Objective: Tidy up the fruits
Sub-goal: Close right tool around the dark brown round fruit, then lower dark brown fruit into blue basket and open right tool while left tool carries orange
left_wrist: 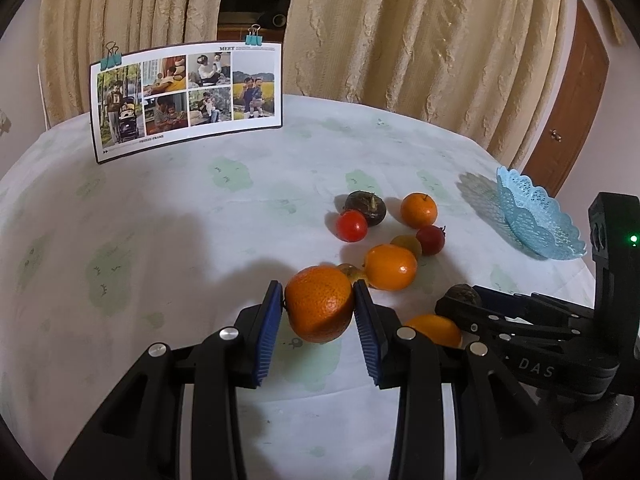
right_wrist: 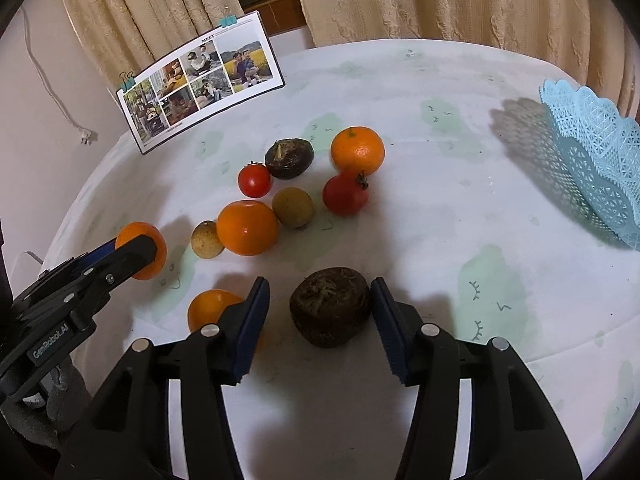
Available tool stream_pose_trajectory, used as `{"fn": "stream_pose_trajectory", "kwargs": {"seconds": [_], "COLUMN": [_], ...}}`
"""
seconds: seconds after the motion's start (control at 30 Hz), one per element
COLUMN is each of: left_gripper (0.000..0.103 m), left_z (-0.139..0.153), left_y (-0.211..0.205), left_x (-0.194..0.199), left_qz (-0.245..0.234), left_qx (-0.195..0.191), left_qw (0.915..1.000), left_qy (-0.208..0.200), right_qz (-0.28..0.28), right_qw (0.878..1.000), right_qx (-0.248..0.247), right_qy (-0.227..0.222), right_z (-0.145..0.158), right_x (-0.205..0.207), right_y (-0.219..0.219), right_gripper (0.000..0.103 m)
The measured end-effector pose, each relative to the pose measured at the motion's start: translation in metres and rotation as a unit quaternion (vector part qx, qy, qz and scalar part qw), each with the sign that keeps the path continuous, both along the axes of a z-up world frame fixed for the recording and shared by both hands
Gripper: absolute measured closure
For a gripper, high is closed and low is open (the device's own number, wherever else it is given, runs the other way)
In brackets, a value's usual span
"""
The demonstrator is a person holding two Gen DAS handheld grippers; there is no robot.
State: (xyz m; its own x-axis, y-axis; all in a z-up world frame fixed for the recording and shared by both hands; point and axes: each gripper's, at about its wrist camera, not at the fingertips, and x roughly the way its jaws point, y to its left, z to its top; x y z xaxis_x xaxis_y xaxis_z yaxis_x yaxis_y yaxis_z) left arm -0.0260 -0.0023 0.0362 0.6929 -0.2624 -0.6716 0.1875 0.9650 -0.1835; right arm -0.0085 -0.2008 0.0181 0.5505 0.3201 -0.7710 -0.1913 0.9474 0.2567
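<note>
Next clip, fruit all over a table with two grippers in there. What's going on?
A person with two handheld grippers is sorting fruit on a cloth-covered table. The left gripper has its jaws against both sides of a large orange. The right gripper sits open around a dark brown fruit, with gaps on both sides. The other fruits lie loose on the cloth, and none can be seen in the blue lace basket.
</note>
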Motion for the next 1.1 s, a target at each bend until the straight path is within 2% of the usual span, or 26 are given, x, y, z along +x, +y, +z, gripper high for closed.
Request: {"fn": "stream_pose_trajectory", "kwargs": {"seconds": [0.07, 0.13, 0.23, 0.4, 0.6, 0.87, 1.1], "left_gripper": [0.066, 0.066, 0.066, 0.066, 0.066, 0.066, 0.066], "left_z": [-0.001, -0.001, -0.001, -0.002, -0.002, -0.003, -0.002], "left_y": [0.000, -0.001, -0.001, -0.001, 0.000, 0.000, -0.004], "left_x": [0.000, 0.001, 0.001, 0.002, 0.002, 0.003, 0.004], "left_qz": [0.000, 0.000, 0.000, 0.001, 0.004, 0.007, 0.011], "left_qx": [0.001, 0.002, 0.002, 0.004, 0.003, 0.009, 0.021], "left_qw": [1.0000, 1.0000, 1.0000, 1.0000, 1.0000, 0.9999, 0.9997], "left_qy": [0.001, 0.002, 0.002, 0.003, 0.003, 0.006, 0.006], "right_qz": [-0.001, -0.004, -0.005, 0.002, -0.004, -0.062, -0.151], "right_qw": [1.000, 1.000, 1.000, 0.998, 0.998, 0.995, 0.982], "right_qx": [-0.001, -0.004, -0.004, -0.065, -0.063, -0.032, -0.019], "right_qy": [-0.001, 0.000, -0.001, -0.022, -0.027, -0.074, -0.113], "right_z": [0.000, 0.000, 0.000, 0.000, 0.000, 0.032, 0.057], "right_x": [-0.001, -0.001, -0.001, -0.004, -0.008, -0.015, -0.018], "right_y": [-0.001, -0.003, -0.005, 0.011, 0.006, -0.035, -0.098], "right_gripper": [0.052, 0.060, 0.061, 0.060, 0.061, 0.061, 0.061]}}
